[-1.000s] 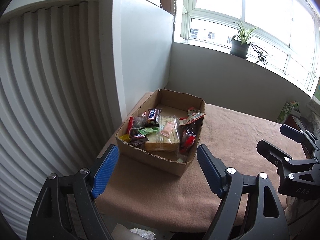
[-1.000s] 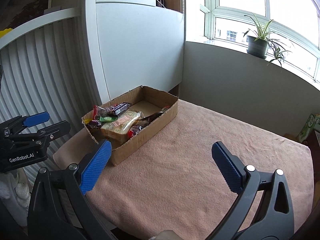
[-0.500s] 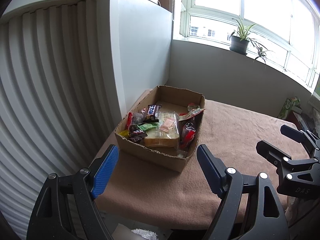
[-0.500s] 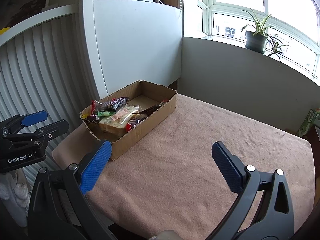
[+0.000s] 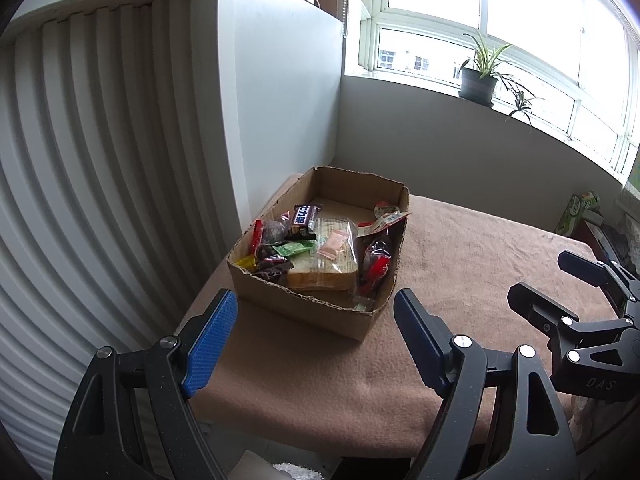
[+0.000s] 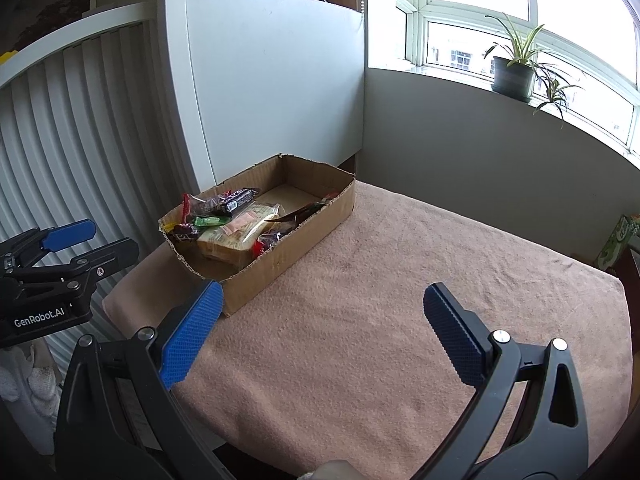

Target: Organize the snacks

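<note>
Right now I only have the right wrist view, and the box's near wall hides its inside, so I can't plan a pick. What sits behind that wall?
Observer: Red packets stand against that wall inside the box.
Operator: Anything in the corner nearest me?
Observer: Yes, a small pale packet lies low in it.
Operator: Is the left gripper free?
Observer: Its fingers are wide apart with nothing between them.
</note>
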